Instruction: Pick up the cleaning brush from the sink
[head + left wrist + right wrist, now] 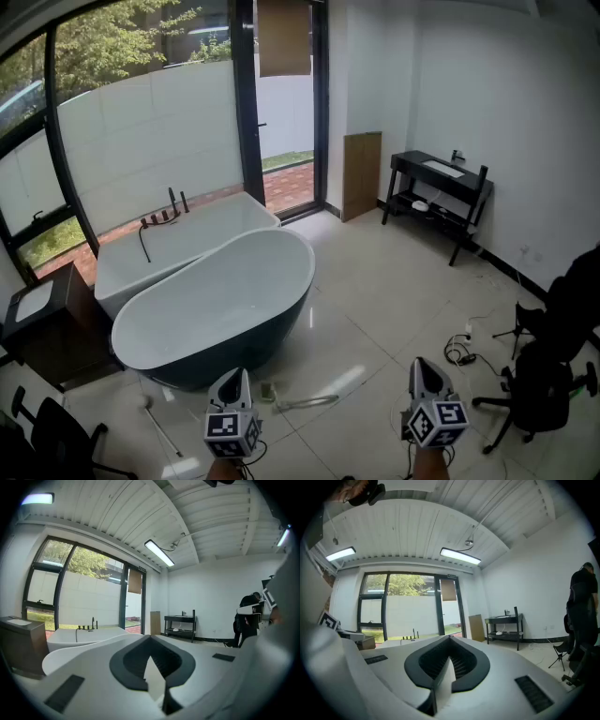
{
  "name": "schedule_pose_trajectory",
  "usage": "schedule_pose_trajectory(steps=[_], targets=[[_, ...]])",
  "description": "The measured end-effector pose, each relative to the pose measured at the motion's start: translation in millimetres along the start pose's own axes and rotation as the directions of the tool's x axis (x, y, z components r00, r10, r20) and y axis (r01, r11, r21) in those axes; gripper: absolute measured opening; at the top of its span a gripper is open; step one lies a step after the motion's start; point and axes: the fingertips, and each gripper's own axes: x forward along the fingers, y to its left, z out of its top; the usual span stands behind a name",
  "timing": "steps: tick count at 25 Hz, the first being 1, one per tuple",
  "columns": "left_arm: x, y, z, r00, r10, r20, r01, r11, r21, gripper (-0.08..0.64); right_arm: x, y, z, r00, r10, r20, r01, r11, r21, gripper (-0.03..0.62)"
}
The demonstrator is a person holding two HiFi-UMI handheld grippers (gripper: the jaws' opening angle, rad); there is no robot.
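Note:
No sink with a brush in it shows in any view. A long-handled brush-like tool lies on the tiled floor by the foot of the oval bathtub, just right of my left gripper. That gripper is held low at the bottom of the head view, jaws together with nothing between them. My right gripper is level beside it, also shut and empty. In the left gripper view the closed tips point toward the tub; in the right gripper view the closed tips face the window wall.
A white rectangular tub stands behind the oval one. A black console table with a basin top is against the right wall. Cables and a black chair sit at right, and a dark cabinet at left.

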Motion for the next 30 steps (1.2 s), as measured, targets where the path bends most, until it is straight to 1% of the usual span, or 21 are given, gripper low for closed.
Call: schedule_pose_trajectory(steps=[4, 12, 21, 30], targets=[[4, 14, 4, 1.000, 0.004, -0.005, -0.004, 1.000, 0.008, 0.006, 13, 17, -2, 1.000, 0.021, -0.009, -0.021, 1.000, -0.003, 0.002], [7, 64, 2, 1.000, 0.021, -0.003, -0.021, 1.000, 0.001, 0.006, 41, 65, -8, 0.999, 0.046, -0.002, -0.046, 0.999, -0.007, 0.002], [-5, 125, -7, 1.000, 0.028, -0.007, -0.028, 0.999, -0.037, 0.006, 56, 133, -15, 0.996, 0.082, -0.019, -0.083, 0.996, -0.038, 0.002], [-28, 172, -2, 0.999, 0.046, 0.002, -0.045, 0.998, -0.040, 0.006, 58, 191, -19, 0.992, 0.122, -0.024, -0.123, 0.991, -0.052, 0.002]])
